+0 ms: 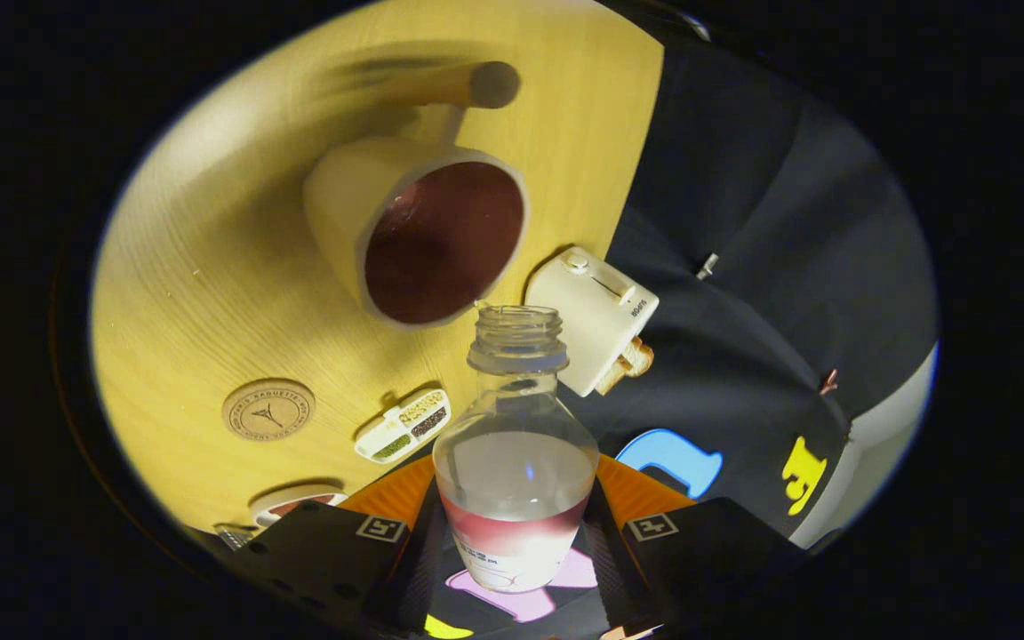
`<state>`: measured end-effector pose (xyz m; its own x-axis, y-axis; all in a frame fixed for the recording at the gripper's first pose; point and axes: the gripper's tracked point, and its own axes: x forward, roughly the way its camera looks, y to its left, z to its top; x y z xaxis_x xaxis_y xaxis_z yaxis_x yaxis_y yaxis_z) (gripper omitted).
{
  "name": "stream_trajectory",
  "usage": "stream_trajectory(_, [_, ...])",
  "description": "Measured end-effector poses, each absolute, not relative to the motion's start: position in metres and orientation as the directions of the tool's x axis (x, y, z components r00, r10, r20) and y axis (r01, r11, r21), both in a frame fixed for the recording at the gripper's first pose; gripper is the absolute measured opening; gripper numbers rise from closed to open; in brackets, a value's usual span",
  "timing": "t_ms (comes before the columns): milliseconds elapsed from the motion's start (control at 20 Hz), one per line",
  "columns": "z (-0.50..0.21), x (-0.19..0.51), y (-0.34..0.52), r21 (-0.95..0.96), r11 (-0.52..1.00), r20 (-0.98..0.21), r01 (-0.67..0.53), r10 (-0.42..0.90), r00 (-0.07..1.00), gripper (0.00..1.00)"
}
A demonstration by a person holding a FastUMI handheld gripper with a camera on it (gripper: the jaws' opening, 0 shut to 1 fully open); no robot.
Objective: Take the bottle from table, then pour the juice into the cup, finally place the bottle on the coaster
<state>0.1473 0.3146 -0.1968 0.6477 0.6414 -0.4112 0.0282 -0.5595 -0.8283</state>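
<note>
A clear plastic bottle (515, 462) stands uncapped between my two fingers, with my gripper (512, 542) shut on its lower body. Its open mouth points toward the cream cup (414, 240) just beyond it, and the whole view is tilted. Reddish juice sits low in the bottle, near the label. The cup's inside looks dark red. A round cork coaster (268, 410) lies on the yellow wooden table (210, 267), off to the left of the bottle and nearer than the cup.
A white toaster (592, 316) with bread in it stands near the table's edge, right of the cup. A small white tray of seeds (404, 425) lies between coaster and bottle. A white dish (294, 502) sits by the left finger. A wooden peg (476, 84) rises behind the cup.
</note>
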Motion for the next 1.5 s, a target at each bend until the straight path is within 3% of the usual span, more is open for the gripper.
stream_trajectory(550, [-0.179,0.138,0.284,-0.907,-0.112,-0.370,-0.405,0.673,0.641,0.75])
stream_trajectory(750, [-0.168,0.143,0.266,-0.775,0.131,-0.403,-0.619,0.651,0.643,0.75])
stream_trajectory(950, [-0.151,0.143,0.263,-0.568,0.318,-0.415,-0.759,0.686,0.598,0.75])
stream_trajectory(1150, [-0.120,0.145,0.255,-0.287,0.494,-0.382,-0.821,0.727,0.571,0.75])
stream_trajectory(1300, [-0.110,0.149,0.259,-0.100,0.521,-0.332,-0.848,0.786,0.522,0.75])
stream_trajectory(1500, [-0.110,0.167,0.245,0.026,0.586,-0.265,-0.810,0.785,0.560,0.75])
